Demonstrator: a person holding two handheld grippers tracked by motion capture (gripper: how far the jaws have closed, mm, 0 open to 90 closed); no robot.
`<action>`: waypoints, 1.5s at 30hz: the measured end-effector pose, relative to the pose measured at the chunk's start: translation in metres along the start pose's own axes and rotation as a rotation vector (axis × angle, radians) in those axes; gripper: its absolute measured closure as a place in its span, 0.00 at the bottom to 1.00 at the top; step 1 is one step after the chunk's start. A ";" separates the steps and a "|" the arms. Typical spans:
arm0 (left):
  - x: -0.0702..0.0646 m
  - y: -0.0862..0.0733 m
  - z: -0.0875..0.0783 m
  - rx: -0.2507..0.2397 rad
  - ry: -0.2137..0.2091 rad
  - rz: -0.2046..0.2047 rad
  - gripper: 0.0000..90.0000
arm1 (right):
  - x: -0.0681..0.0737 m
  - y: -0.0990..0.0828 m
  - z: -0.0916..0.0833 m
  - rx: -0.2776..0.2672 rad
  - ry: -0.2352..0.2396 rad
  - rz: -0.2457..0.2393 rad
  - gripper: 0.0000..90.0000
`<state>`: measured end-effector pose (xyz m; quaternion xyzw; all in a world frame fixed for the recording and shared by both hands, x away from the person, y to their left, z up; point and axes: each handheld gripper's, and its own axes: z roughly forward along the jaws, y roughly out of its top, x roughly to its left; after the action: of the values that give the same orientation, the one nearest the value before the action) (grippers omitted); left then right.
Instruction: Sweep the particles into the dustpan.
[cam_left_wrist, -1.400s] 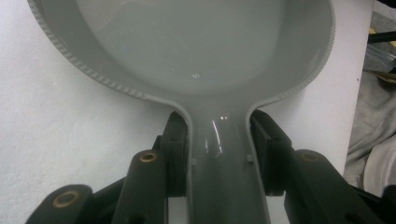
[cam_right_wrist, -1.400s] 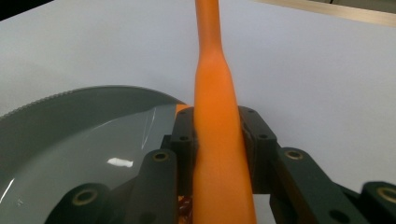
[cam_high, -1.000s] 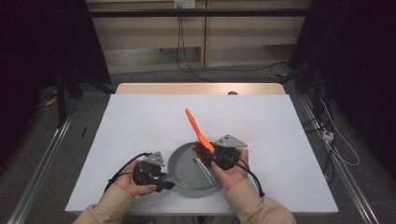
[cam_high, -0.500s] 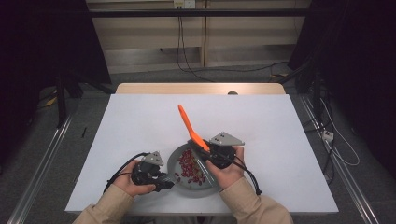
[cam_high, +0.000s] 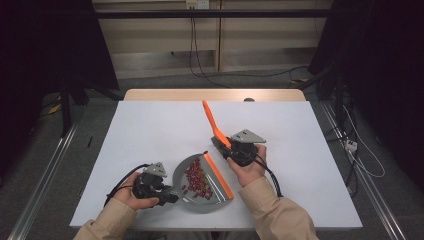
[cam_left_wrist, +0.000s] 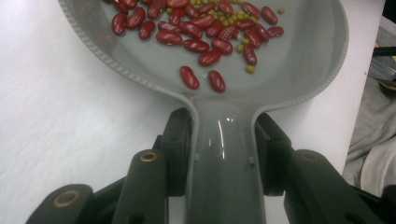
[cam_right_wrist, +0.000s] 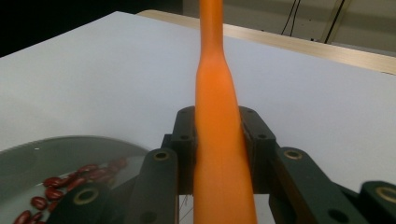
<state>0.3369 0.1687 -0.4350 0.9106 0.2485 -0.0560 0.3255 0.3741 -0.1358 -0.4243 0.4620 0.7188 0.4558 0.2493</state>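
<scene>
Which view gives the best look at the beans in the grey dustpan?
The left gripper view: the beans lie close and sharp in the dustpan, red ones mixed with small yellow-green ones. The high view shows them as a small red patch; the right gripper view catches a few at its lower left.

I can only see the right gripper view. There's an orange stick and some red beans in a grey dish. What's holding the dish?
Observer: It's a dustpan, and the left gripper is shut on its handle.
Child: Are there only red beans in it?
Observer: No, little yellow-green peas lie among the red beans.
Child: Is the whole pan grey?
Observer: Not quite. An orange strip runs along its straight front edge.
</scene>
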 end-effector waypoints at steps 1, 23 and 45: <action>0.001 -0.002 -0.002 0.002 0.014 -0.003 0.70 | 0.000 -0.001 0.002 -0.004 -0.002 0.001 0.79; 0.020 0.003 -0.002 -0.012 0.057 -0.059 0.69 | 0.039 -0.005 0.008 0.030 0.202 -0.052 0.79; 0.005 0.010 0.005 -0.032 0.153 0.049 0.71 | 0.004 -0.005 -0.016 -0.014 0.103 -0.027 0.79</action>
<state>0.3469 0.1607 -0.4349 0.9126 0.2512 0.0257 0.3214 0.3571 -0.1397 -0.4214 0.4264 0.7338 0.4805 0.2211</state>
